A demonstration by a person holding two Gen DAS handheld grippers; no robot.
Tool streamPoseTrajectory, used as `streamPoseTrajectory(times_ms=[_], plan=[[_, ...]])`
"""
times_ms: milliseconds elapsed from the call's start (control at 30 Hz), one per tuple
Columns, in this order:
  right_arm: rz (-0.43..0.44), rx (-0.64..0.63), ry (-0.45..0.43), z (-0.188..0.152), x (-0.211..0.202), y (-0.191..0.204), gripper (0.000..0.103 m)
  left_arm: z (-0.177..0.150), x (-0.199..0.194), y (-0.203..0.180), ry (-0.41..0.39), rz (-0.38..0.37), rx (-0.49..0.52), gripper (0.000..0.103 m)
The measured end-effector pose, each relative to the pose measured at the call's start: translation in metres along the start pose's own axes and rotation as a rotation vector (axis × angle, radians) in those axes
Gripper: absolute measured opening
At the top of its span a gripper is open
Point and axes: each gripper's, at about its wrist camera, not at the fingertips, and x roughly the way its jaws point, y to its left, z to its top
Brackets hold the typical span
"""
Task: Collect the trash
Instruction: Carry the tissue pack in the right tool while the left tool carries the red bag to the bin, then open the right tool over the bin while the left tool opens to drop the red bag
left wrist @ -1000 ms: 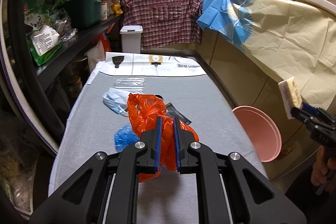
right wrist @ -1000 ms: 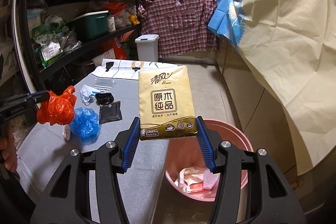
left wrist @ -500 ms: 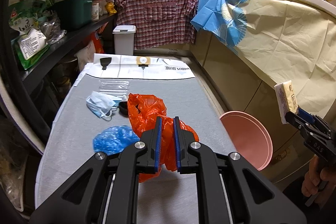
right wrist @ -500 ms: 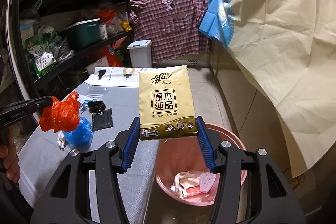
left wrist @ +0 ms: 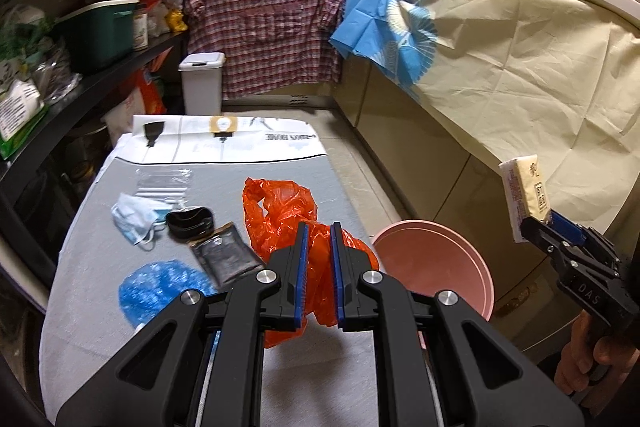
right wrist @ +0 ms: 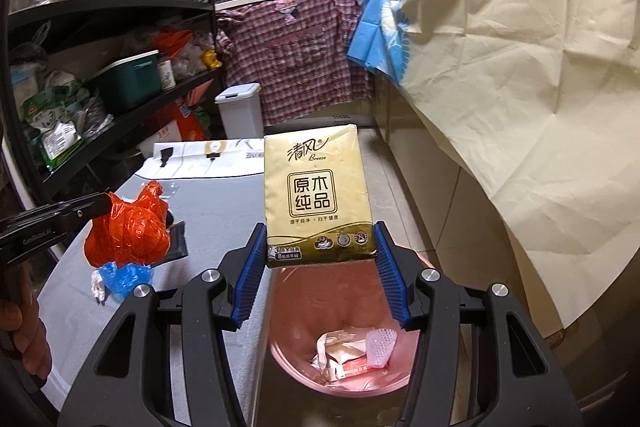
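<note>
My left gripper (left wrist: 318, 259) is shut on an orange plastic bag (left wrist: 282, 215) and holds it above the grey table's (left wrist: 100, 287) right edge; the bag also shows in the right wrist view (right wrist: 128, 227). My right gripper (right wrist: 320, 263) is shut on a gold tissue pack (right wrist: 316, 193), upright above the pink bin (right wrist: 320, 383), which holds crumpled wrappers. In the left wrist view the bin (left wrist: 432, 267) stands right of the table and the tissue pack (left wrist: 524, 203) hangs beyond it.
On the table lie a blue plastic cover (left wrist: 160, 285), a black pouch (left wrist: 224, 257), a black dish (left wrist: 190, 223), a face mask (left wrist: 134, 221) and a clear bag (left wrist: 162, 183). Dark shelves (left wrist: 80, 83) line the left. A draped counter (left wrist: 500, 75) runs along the right.
My left gripper has moved right with the orange bag, toward the pink bin. My right gripper has risen slightly over the bin, still holding the tissue pack.
</note>
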Motion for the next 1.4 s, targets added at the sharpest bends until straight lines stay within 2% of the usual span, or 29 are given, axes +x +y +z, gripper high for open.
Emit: streamPoseTrajectory(times_ms=[233, 367, 667, 1133, 1233, 1267, 1400], plan=[[-0.065, 0.019, -0.009, 0.005, 0.008, -0.017, 0.053, 0.005, 0.017, -0.01, 0.024, -0.037, -0.002, 0.011], [-0.068, 0.065, 0.007, 0.006, 0.014, -0.029, 0.053, 0.009, 0.028, -0.018, 0.033, -0.063, 0.004, 0.011], [-0.082, 0.07, 0.052, 0.002, 0.028, -0.038, 0.053, 0.018, 0.055, -0.05, 0.046, -0.126, 0.029, 0.011], [-0.103, 0.113, 0.101, -0.002, 0.047, -0.058, 0.054, 0.026, 0.106, -0.104, 0.098, -0.207, 0.095, 0.011], [-0.117, 0.113, 0.111, -0.003, 0.051, -0.059, 0.056, 0.024, 0.115, -0.113, 0.131, -0.234, 0.11, 0.012], [-0.128, 0.115, 0.114, -0.003, 0.052, -0.06, 0.06, 0.023, 0.119, -0.116, 0.147, -0.244, 0.114, 0.013], [-0.137, 0.128, 0.124, -0.005, 0.057, -0.066, 0.062, 0.02, 0.124, -0.114, 0.164, -0.247, 0.089, 0.029]])
